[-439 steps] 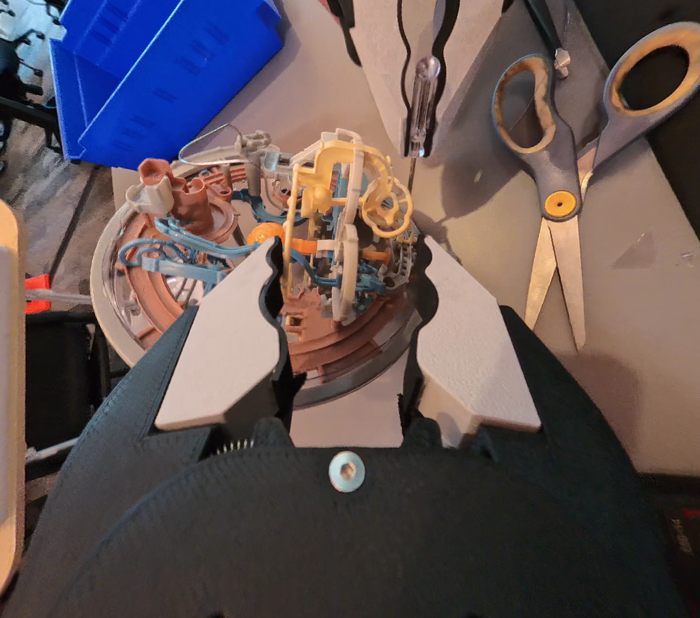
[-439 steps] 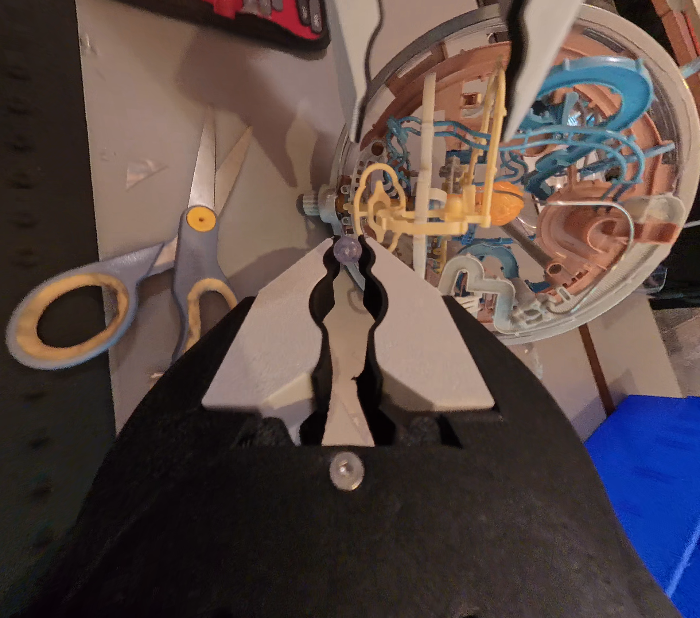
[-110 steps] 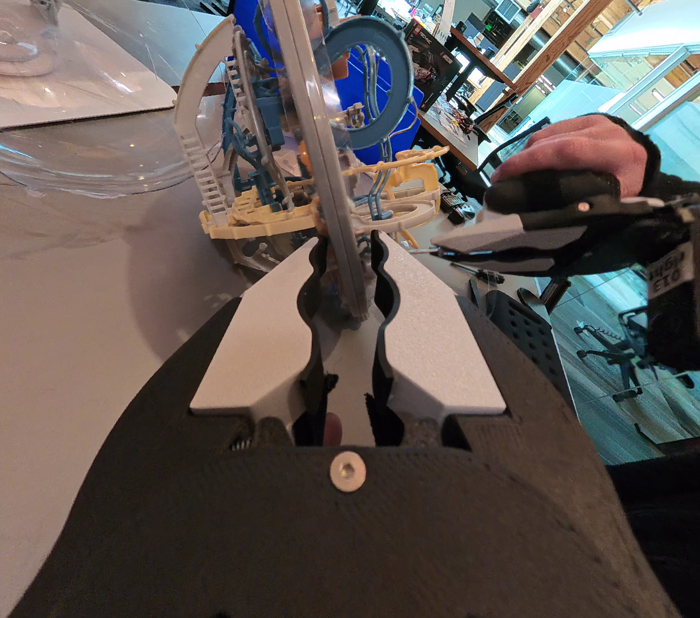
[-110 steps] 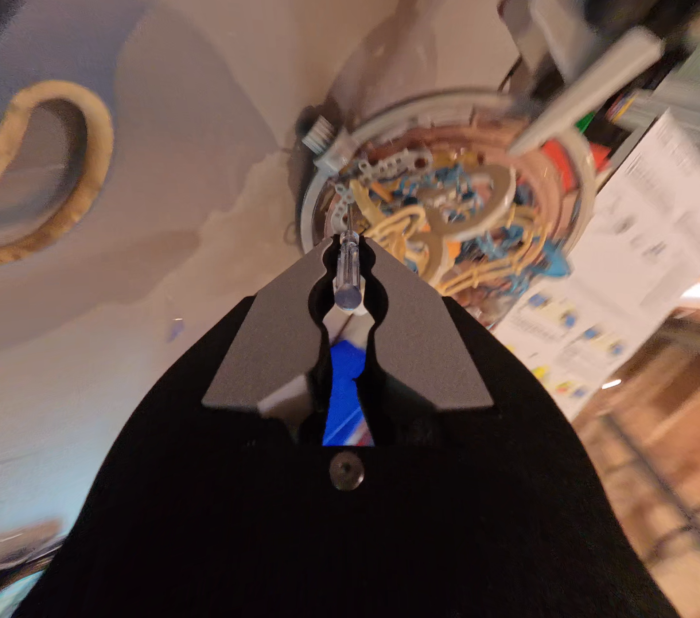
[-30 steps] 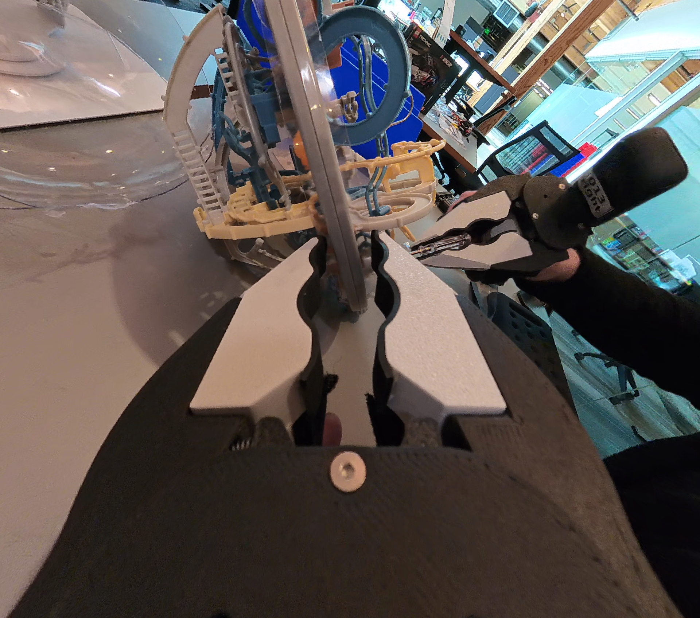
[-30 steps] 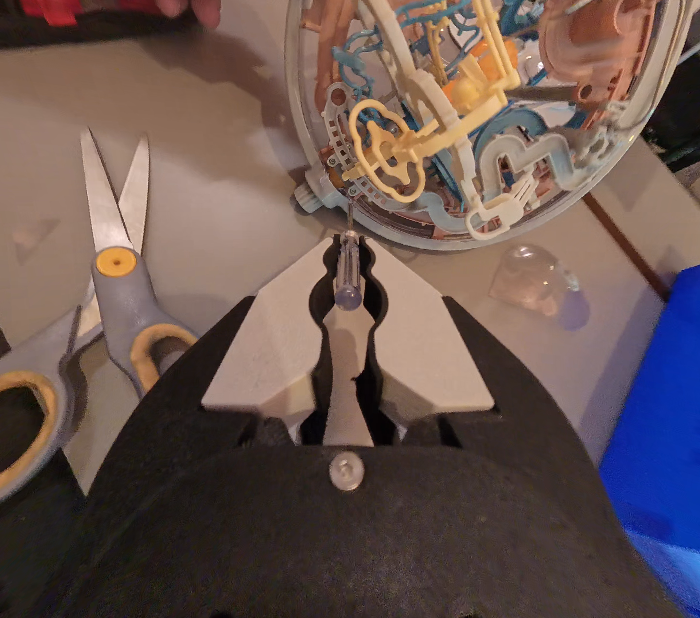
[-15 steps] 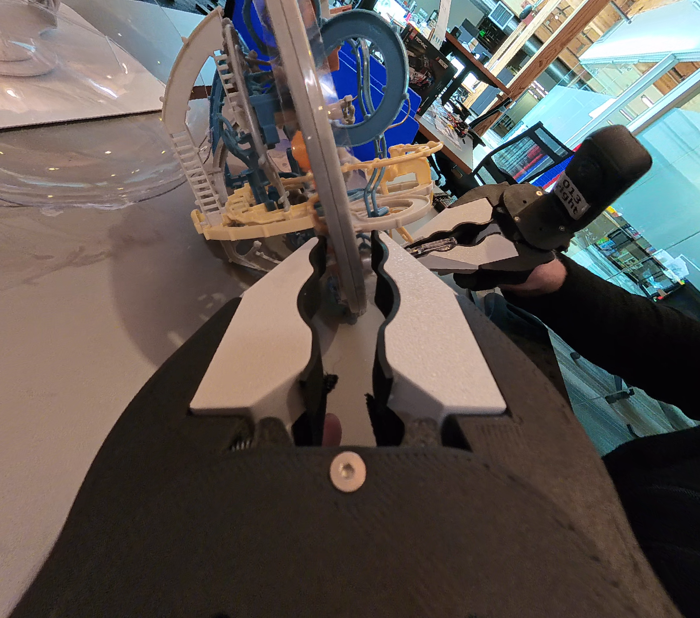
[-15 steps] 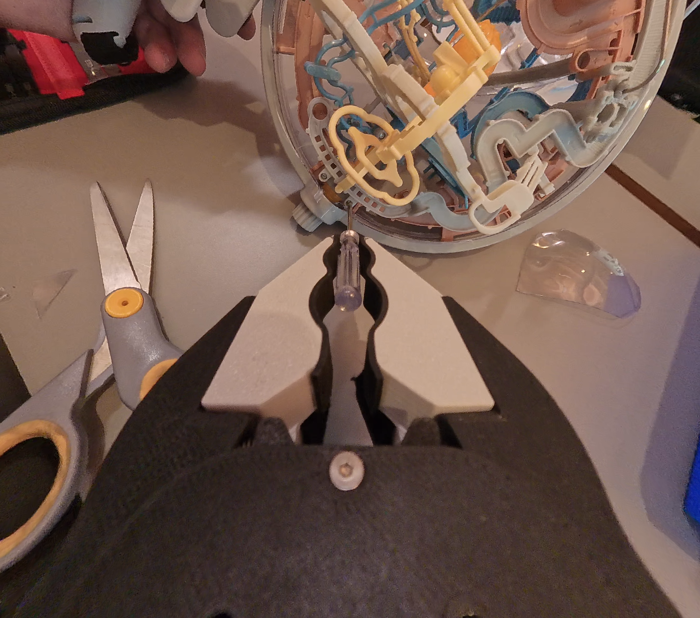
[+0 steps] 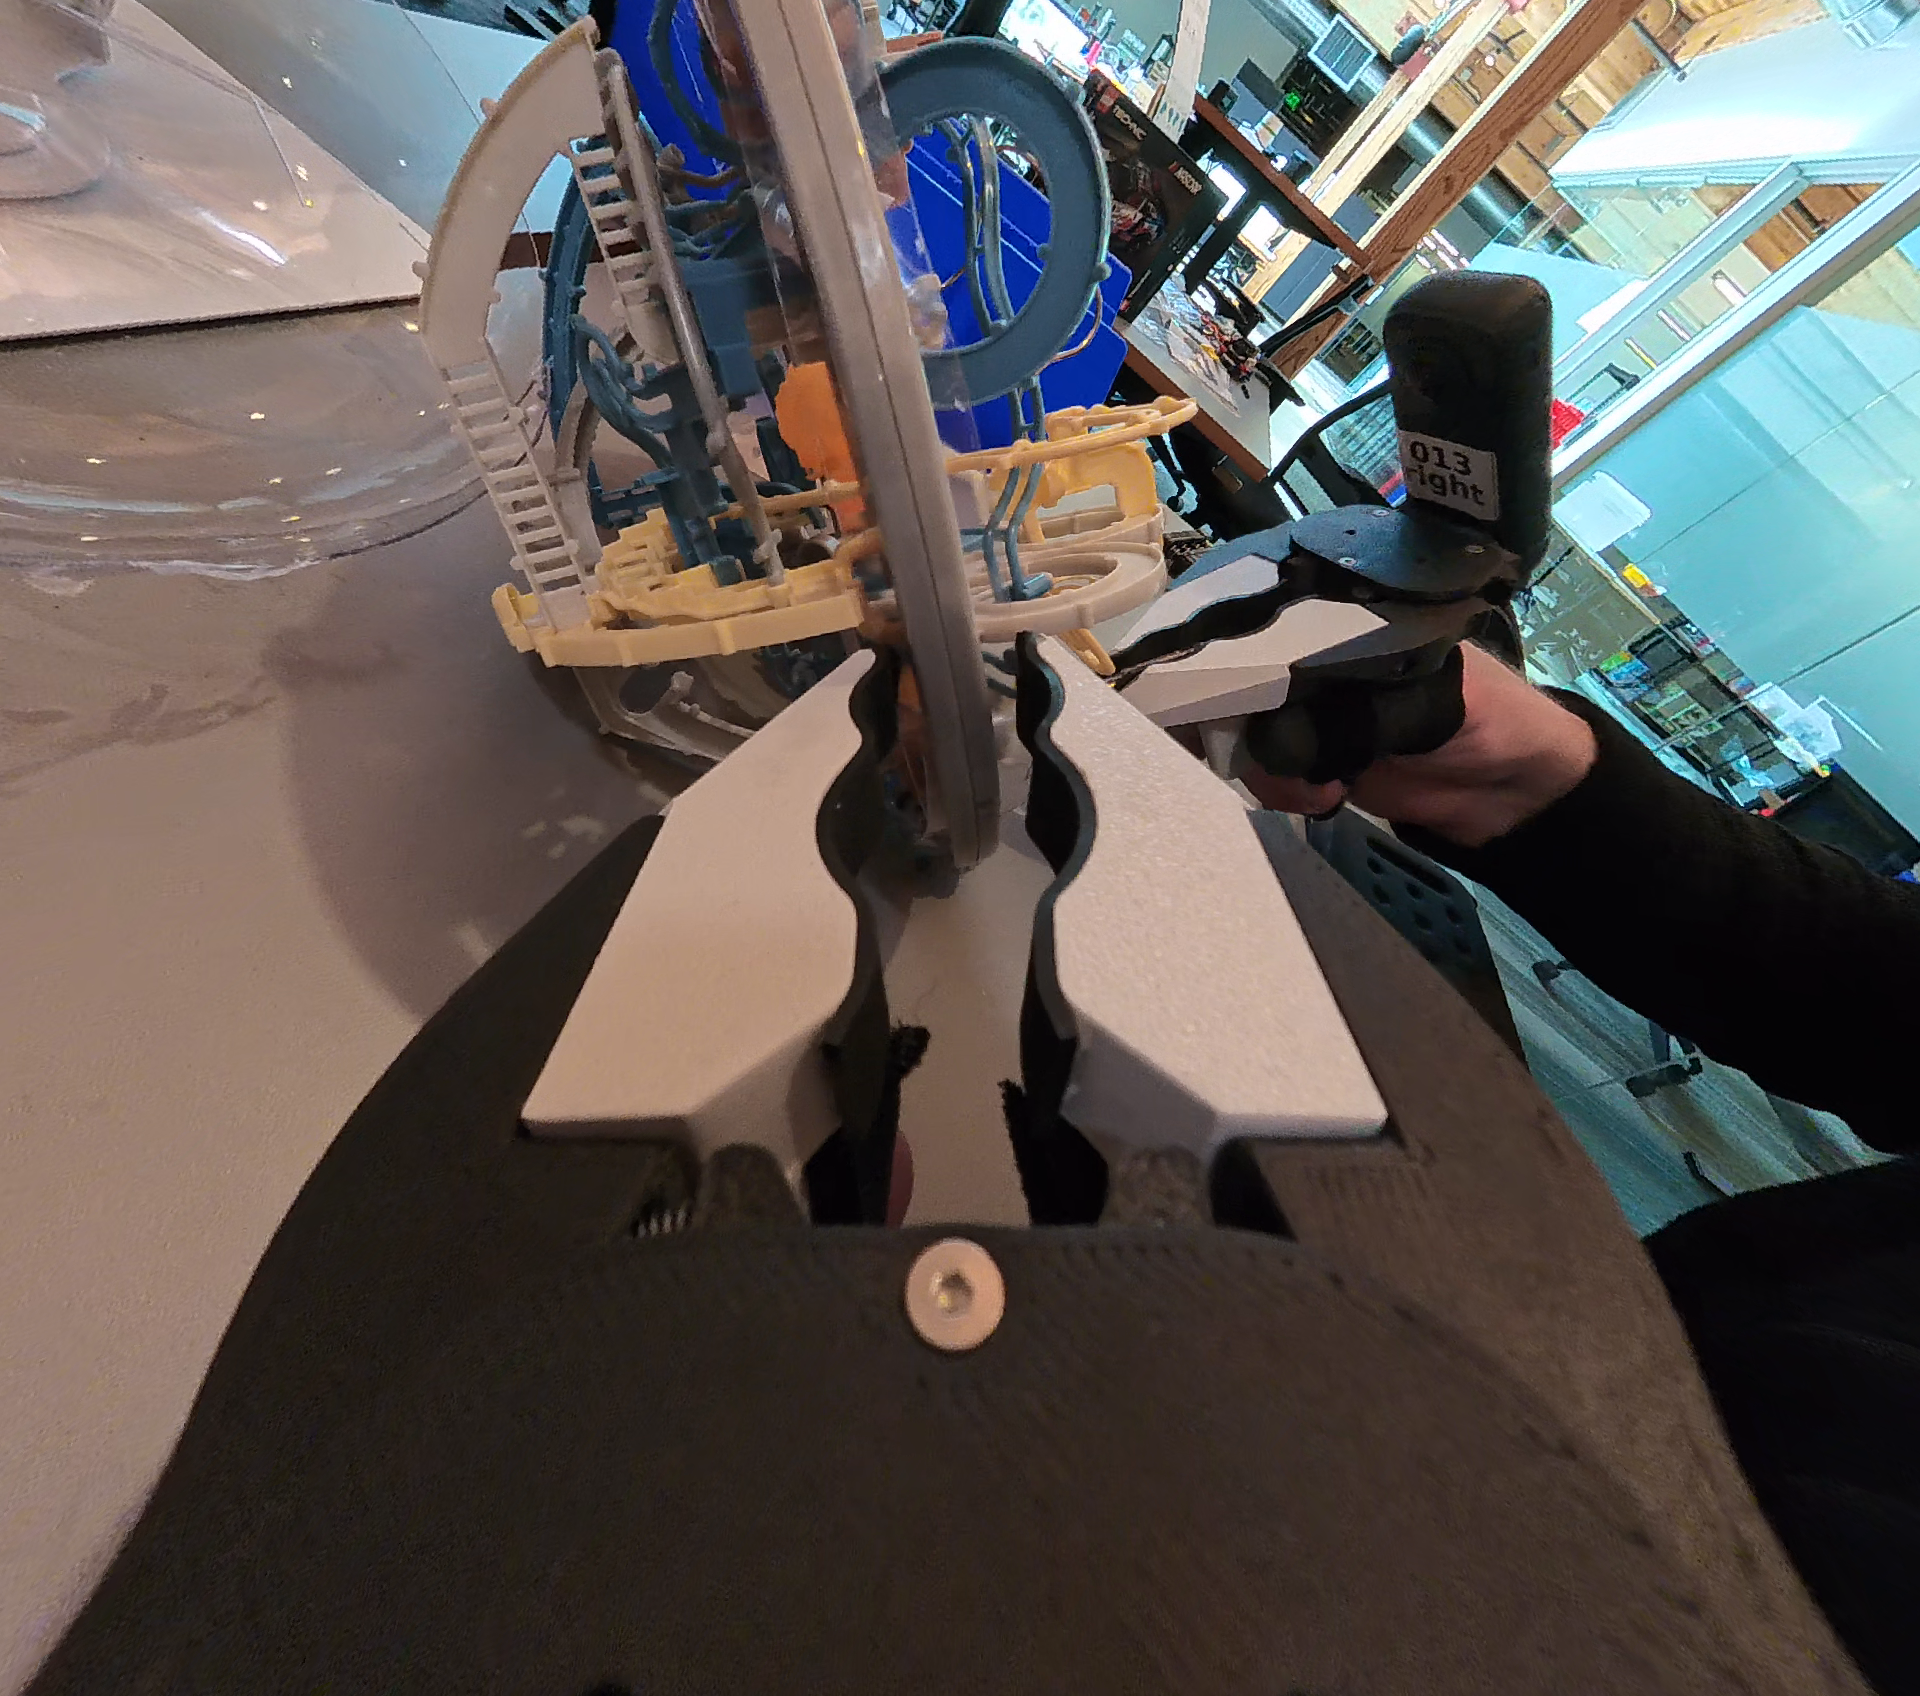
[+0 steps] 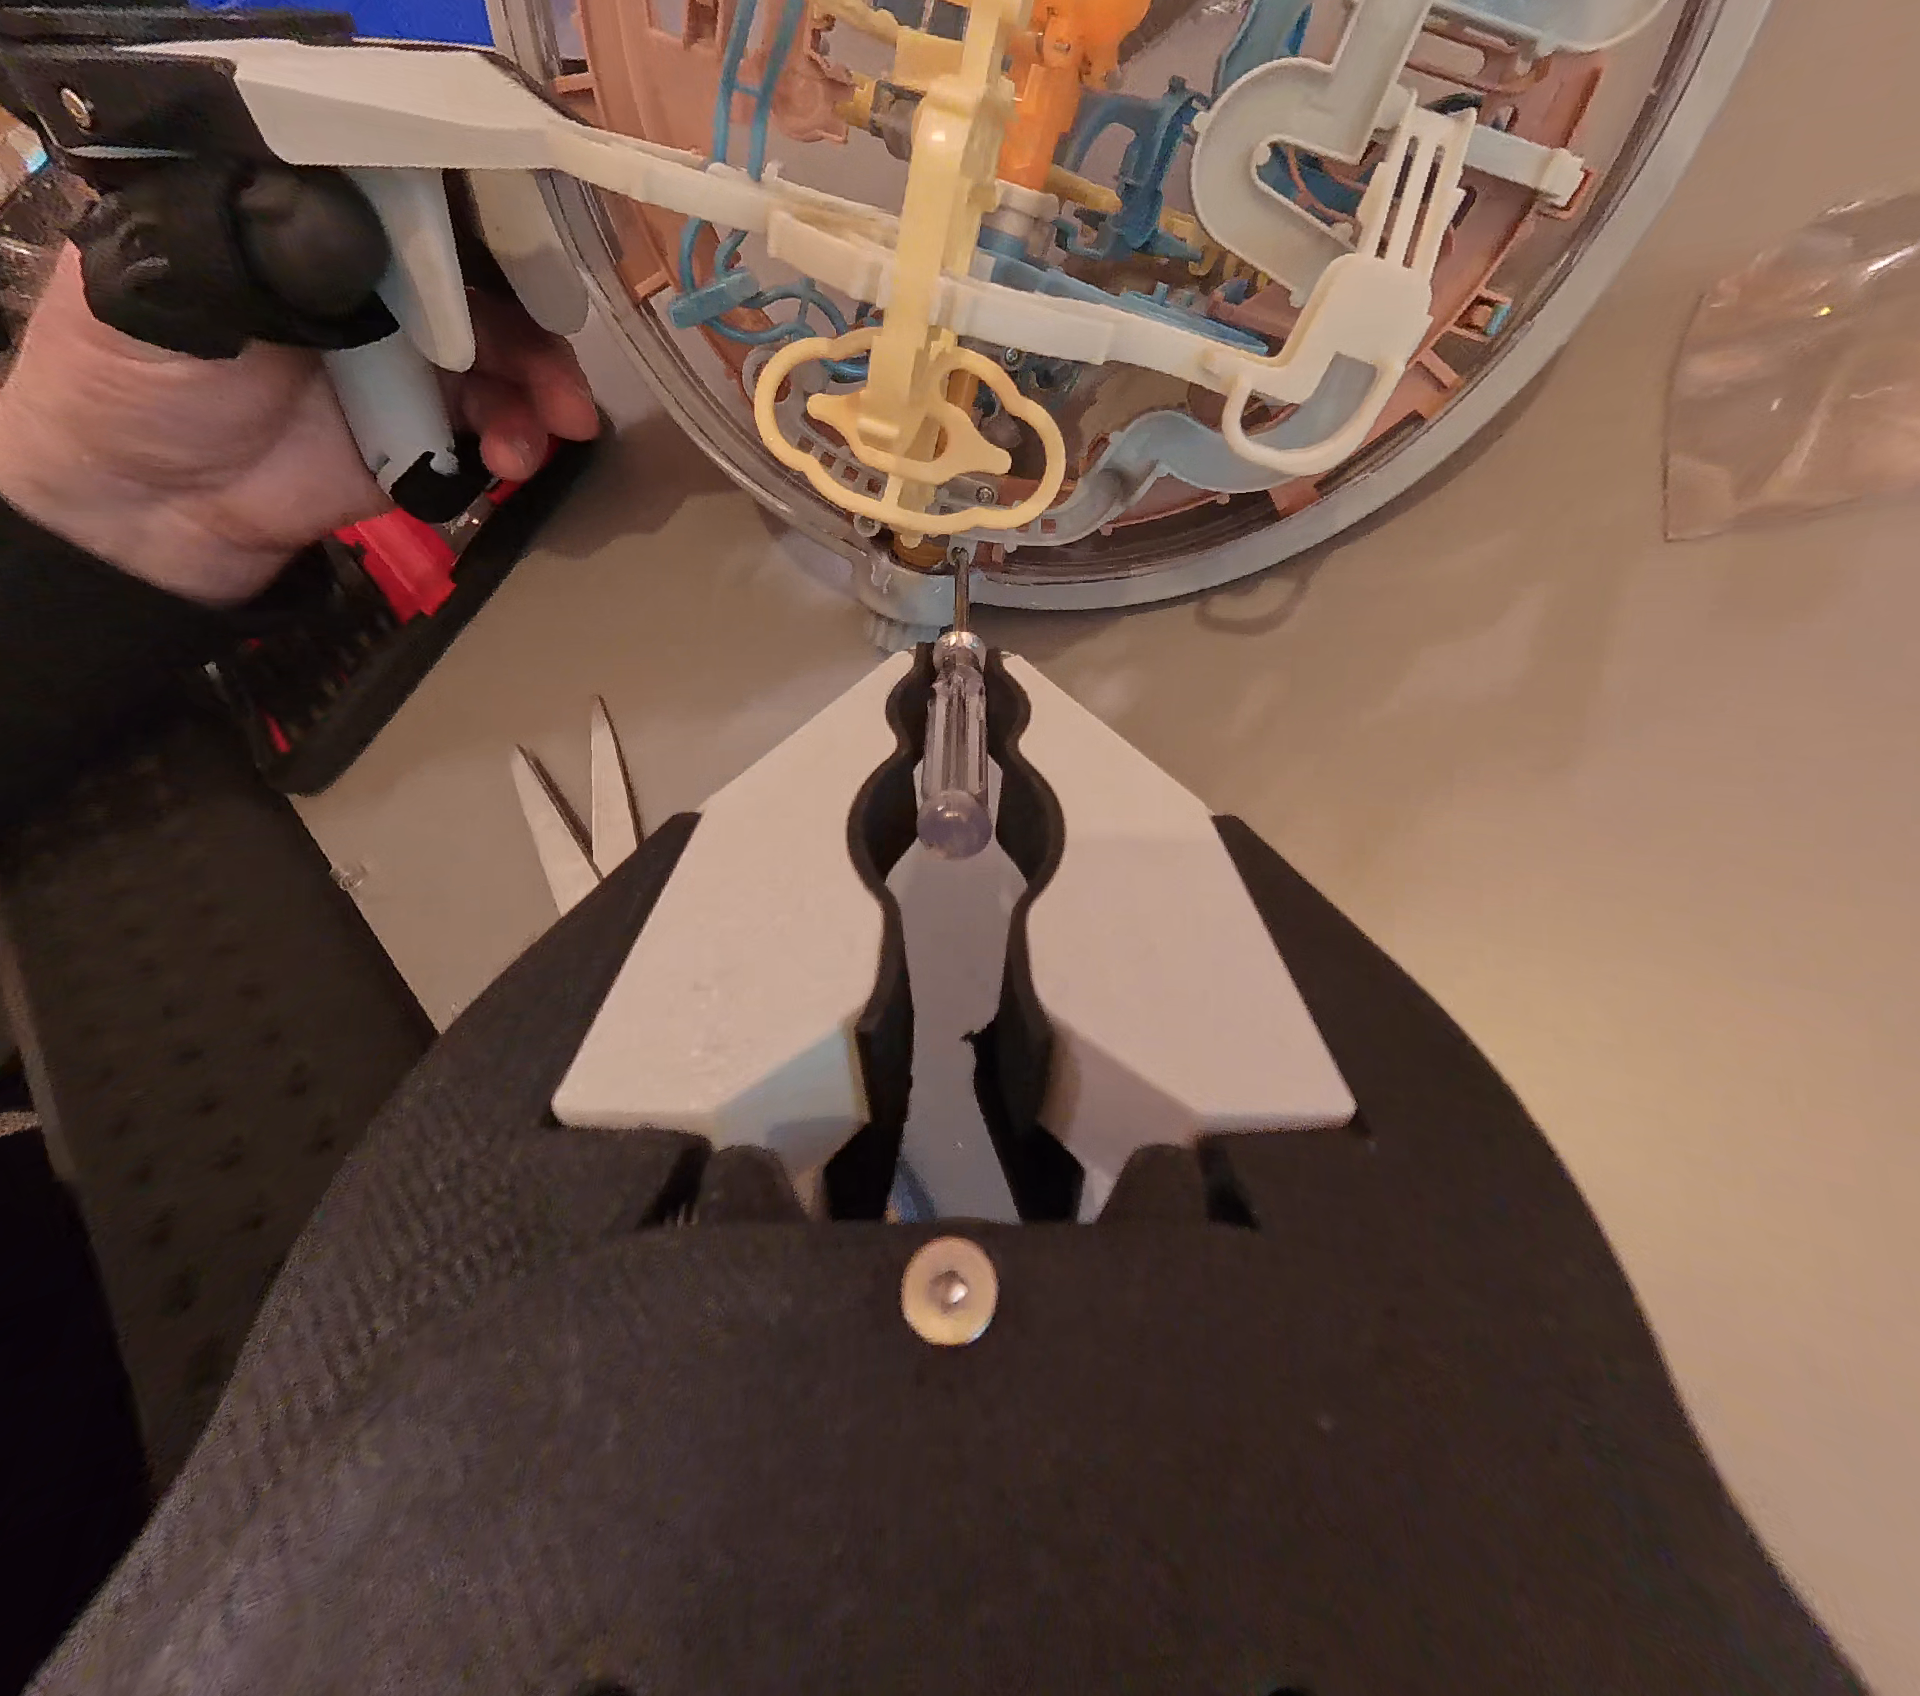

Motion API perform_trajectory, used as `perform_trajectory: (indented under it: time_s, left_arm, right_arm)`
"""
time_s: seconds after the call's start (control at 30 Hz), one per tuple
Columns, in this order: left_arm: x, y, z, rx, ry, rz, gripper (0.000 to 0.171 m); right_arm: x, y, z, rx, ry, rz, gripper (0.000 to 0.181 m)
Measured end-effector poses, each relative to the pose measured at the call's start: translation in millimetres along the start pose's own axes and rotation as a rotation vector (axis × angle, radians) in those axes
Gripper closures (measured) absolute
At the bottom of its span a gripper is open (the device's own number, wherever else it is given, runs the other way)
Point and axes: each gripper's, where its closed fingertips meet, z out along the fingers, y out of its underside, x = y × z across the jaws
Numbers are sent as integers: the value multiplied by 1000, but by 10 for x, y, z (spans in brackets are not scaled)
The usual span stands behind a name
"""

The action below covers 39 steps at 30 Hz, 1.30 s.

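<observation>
A plastic 3D maze toy [image 9: 665, 420] with cream, blue and brown tracks stands on edge on the grey table. My left gripper [image 9: 951, 659] is shut on its grey rim [image 9: 831, 212] and holds it upright. In the right wrist view the maze [image 10: 1143, 192] fills the top. My right gripper [image 10: 954, 659] is shut on a small clear-handled screwdriver [image 10: 954, 742]. The screwdriver's tip touches the maze's lower edge by a cream loop [image 10: 904, 441]. The right gripper also shows in the left wrist view [image 9: 1226, 628], and the left gripper in the right wrist view [image 10: 416, 98].
Scissors [image 10: 582, 805] lie left of my right gripper. A red and black tool case [image 10: 395, 576] sits under the person's hand [image 10: 156, 441]. A clear plastic shard [image 10: 1797, 358] lies at right. A clear dome half [image 9: 156, 399] lies at left, a blue bin [image 9: 997, 296] behind. My right fingertips sit around 12 centimetres from my left ones.
My right gripper has come lower and closer, so the screwdriver points more level at the maze's bottom edge. My left gripper still holds the rim, barely moved.
</observation>
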Motion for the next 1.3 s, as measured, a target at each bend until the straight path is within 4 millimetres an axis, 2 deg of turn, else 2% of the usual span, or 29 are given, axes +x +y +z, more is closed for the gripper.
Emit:
perform_trajectory:
  time_s: [0.1,0.2,0.33,0.53,0.9,1.13,1.2,1.3]
  left_arm:
    - [-2,1,-1,-1,0,2,151]
    - [-3,0,-1,-1,1,2,151]
    - [-4,-6,-3,-1,0,3,151]
    - [3,-5,-4,-5,-4,17,151]
    - [-51,-3,-12,-3,3,-17,153]
    - [-47,-2,-11,-6,4,-20,152]
    - [-31,6,-8,-16,16,-26,152]
    - [-47,4,-22,-42,-7,11,149]
  right_arm:
    - [-11,-2,2,8,12,27,174]
    - [-13,-3,6,8,28,-65,174]
    - [0,13,21,-26,78,-363,174]
    - [18,-7,35,-117,91,-706,175]
    - [-2,-63,47,-204,142,-1209,174]
    - [-22,-81,54,-279,268,-1765,174]
    - [-22,-78,47,-295,282,-1812,175]
    - [-13,-88,39,-295,256,-1773,175]
